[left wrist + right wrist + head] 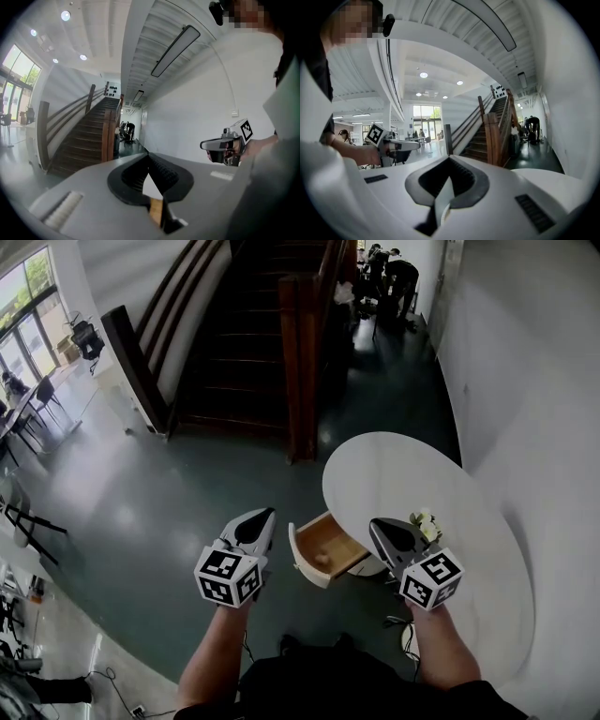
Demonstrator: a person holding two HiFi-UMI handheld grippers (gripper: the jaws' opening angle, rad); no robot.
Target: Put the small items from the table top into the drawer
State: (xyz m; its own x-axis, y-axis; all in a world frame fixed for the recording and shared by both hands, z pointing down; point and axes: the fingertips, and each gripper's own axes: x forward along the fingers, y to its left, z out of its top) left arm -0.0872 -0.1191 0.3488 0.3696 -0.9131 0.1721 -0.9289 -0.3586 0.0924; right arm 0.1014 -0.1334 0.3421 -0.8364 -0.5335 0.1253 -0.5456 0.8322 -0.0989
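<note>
The round white table (469, 521) stands at the right, with its wooden drawer (304, 559) pulled out toward the left. A small tan item (322, 559) lies inside the drawer. A cluster of small pale items (425, 524) sits on the table top beside my right gripper (375, 523). That gripper (449, 158) is held level above the table's near edge, shut and empty. My left gripper (265, 514) hovers over the floor left of the drawer, jaws together (148, 154), holding nothing. Both point forward toward the staircase, and each shows in the other's view.
A dark wooden staircase (244, 343) with a thick newel post (298, 381) rises ahead. A white wall (534, 381) runs along the right. People (394, 277) stand far back. Chairs and tables (23, 409) are at the left. Cables (405, 626) lie under the table.
</note>
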